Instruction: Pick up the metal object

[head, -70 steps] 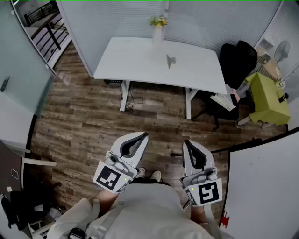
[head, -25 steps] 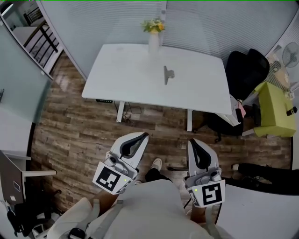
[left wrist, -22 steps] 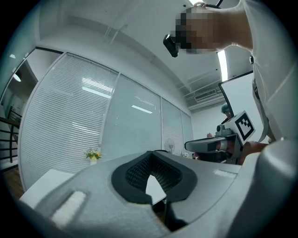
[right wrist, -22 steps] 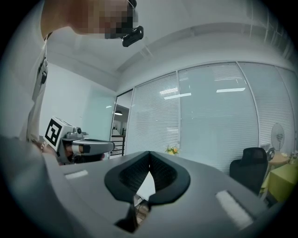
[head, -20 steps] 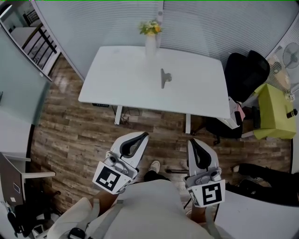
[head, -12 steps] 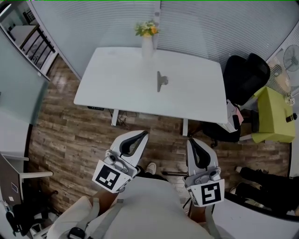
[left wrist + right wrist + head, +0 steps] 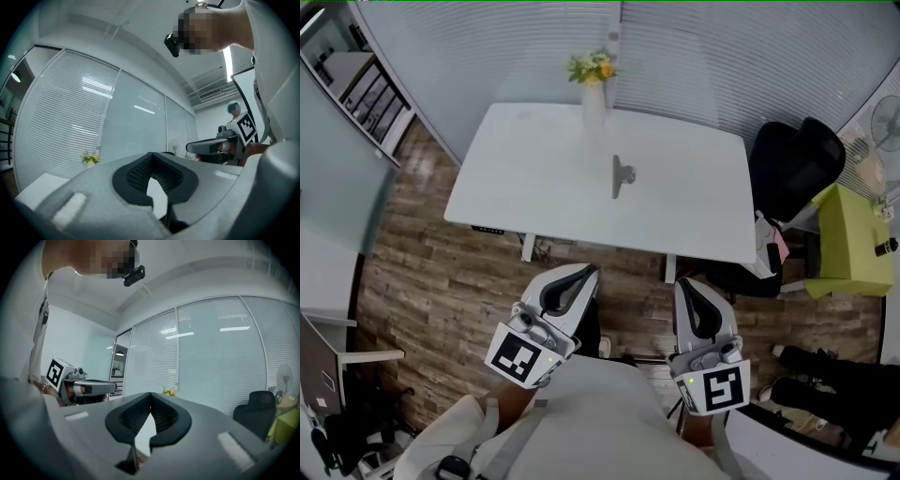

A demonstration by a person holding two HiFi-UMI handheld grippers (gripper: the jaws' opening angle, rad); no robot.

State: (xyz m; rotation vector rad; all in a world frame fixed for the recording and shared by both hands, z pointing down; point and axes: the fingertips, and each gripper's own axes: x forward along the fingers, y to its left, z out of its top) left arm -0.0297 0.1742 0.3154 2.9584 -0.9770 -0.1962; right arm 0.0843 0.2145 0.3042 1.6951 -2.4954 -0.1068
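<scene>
The metal object (image 7: 622, 175), a small grey piece, lies flat near the middle of the white table (image 7: 525, 178), far ahead of both grippers. My left gripper (image 7: 589, 272) and right gripper (image 7: 682, 284) are held close to the body over the wooden floor, short of the table's near edge. Both are shut with nothing between the jaws. In the left gripper view the shut left gripper (image 7: 151, 154) points up at the blinds; the right gripper view shows the right gripper (image 7: 150, 394) the same way. Neither gripper view shows the metal object.
A white vase with yellow flowers (image 7: 592, 84) stands at the table's far edge. A black office chair (image 7: 792, 169) and a green cabinet (image 7: 853, 244) are to the right of the table. Glass walls with blinds run behind it.
The table and the metal object have drawn closer and lower in the head view as the person walked toward them. Both grippers keep the same shut pose.
</scene>
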